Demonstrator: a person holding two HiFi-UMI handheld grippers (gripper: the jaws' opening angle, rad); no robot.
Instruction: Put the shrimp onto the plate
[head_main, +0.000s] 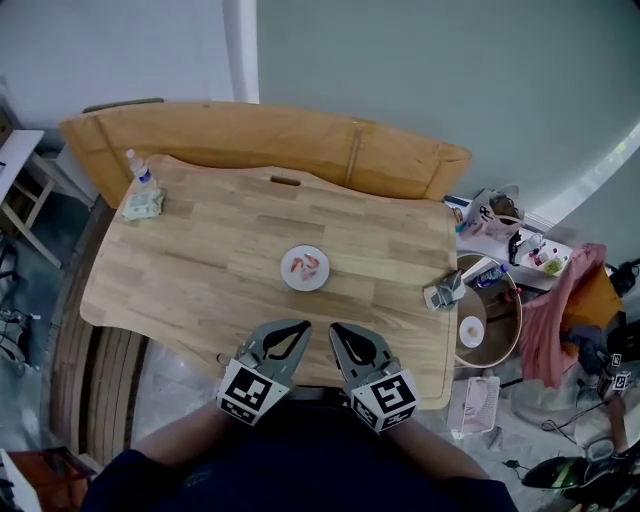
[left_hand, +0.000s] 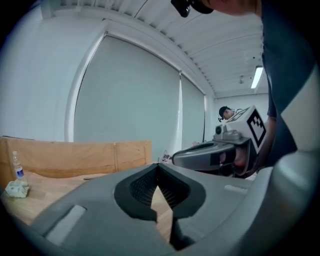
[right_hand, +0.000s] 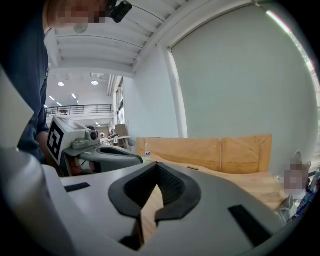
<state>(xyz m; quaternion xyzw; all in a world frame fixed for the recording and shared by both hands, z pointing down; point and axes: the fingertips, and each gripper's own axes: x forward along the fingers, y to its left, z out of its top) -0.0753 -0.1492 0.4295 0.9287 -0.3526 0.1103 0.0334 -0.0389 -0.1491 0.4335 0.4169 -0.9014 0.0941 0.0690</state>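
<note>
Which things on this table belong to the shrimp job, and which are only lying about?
Job in hand: plate; shrimp, already on it; left hand-held gripper and right hand-held gripper, both shut and empty.
Lying about: bottle; green packet; small grey object.

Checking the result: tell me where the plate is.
In the head view the plate sits mid-table, just ahead of the left gripper and right gripper, with shrimp on it.
</note>
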